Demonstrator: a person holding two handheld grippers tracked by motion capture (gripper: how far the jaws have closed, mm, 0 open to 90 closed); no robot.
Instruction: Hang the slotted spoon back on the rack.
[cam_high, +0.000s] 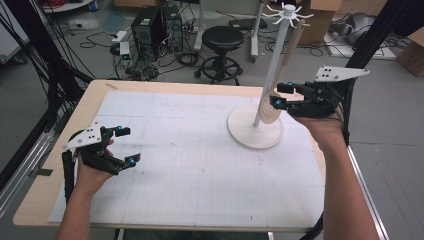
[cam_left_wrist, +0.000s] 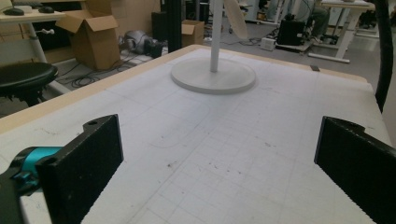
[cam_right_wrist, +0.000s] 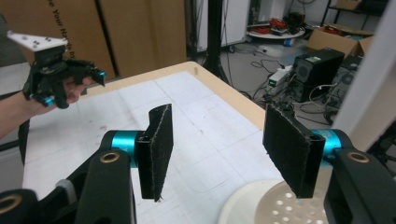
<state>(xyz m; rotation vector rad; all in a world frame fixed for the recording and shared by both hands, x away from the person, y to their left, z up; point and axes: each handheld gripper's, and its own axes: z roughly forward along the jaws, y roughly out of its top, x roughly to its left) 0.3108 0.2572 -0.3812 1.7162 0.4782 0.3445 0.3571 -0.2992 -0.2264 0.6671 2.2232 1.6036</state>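
The counter (cam_high: 60, 200) is carrying a white rack (cam_high: 255, 129) whose pole is rising from a round base at the far right. A perforated spatula (cam_high: 272, 107) is hanging against the pole, just beside the right gripper (cam_high: 278, 95), whose jaws are standing spread, gripping nothing. The left gripper (cam_high: 127, 146) is hovering well apart, jaws spread wide.

right gripper (cam_high: 281, 96) beside hanging slotted spatula (cam_high: 272, 106) on white stand (cam_high: 256, 131), jaws apart

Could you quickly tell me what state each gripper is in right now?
Left gripper: open, nothing between its jaws.
Right gripper: open beside the slotted spoon hanging on the stand, holding nothing.
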